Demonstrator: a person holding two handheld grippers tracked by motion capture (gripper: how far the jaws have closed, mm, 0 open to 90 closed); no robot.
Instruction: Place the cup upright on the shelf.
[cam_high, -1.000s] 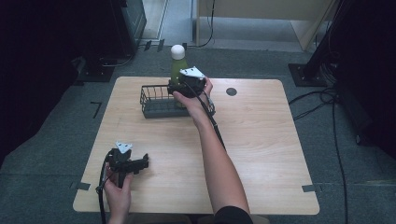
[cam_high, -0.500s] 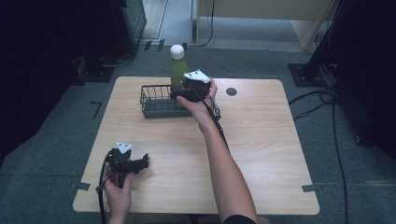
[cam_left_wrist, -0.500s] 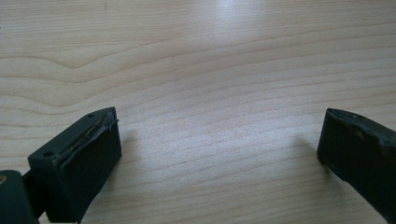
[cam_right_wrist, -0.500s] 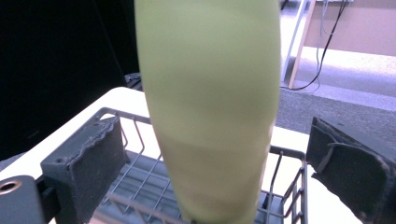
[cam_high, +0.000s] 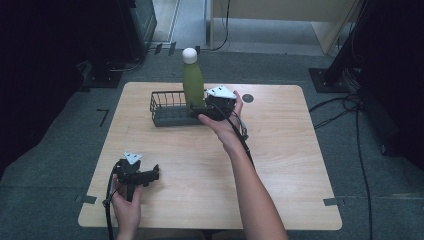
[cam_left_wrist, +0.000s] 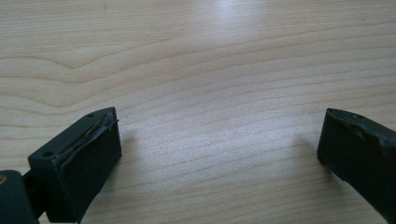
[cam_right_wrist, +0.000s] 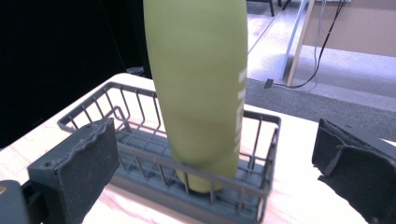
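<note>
At the near left corner of the wooden table (cam_high: 280, 165), the left gripper (cam_high: 148, 175) sits low over the bare wood, held by the person's left hand (cam_high: 127, 205) coming in from the bottom edge. Cable trails down off it toward the table edge. In the left gripper view its jaws stand wide apart with nothing between them, just wood grain (cam_left_wrist: 210, 93) under and ahead of them.

Farther in, the right forearm (cam_high: 250, 185) reaches diagonally across the table to the right gripper (cam_high: 200, 111), grey three-cornered plate on top, at the near right end of the wire basket (cam_high: 162, 112). In the right gripper view the jaws are spread wide, one on each side of the green bottle (cam_right_wrist: 198, 88), both pads clear of it, not touching.

Wire basket (cam_right_wrist: 140, 158) is dark grey, rectangular, on the far-centre part of the table. Green bottle (cam_high: 193, 85) stands upright inside its right end, white cap (cam_high: 189, 55) on top, pale lettering running down its side, unreadable.

Small dark round mark (cam_high: 248, 98) on the table just right of the right hand. Beyond the table: grey floor, cables, dark equipment on both sides.
</note>
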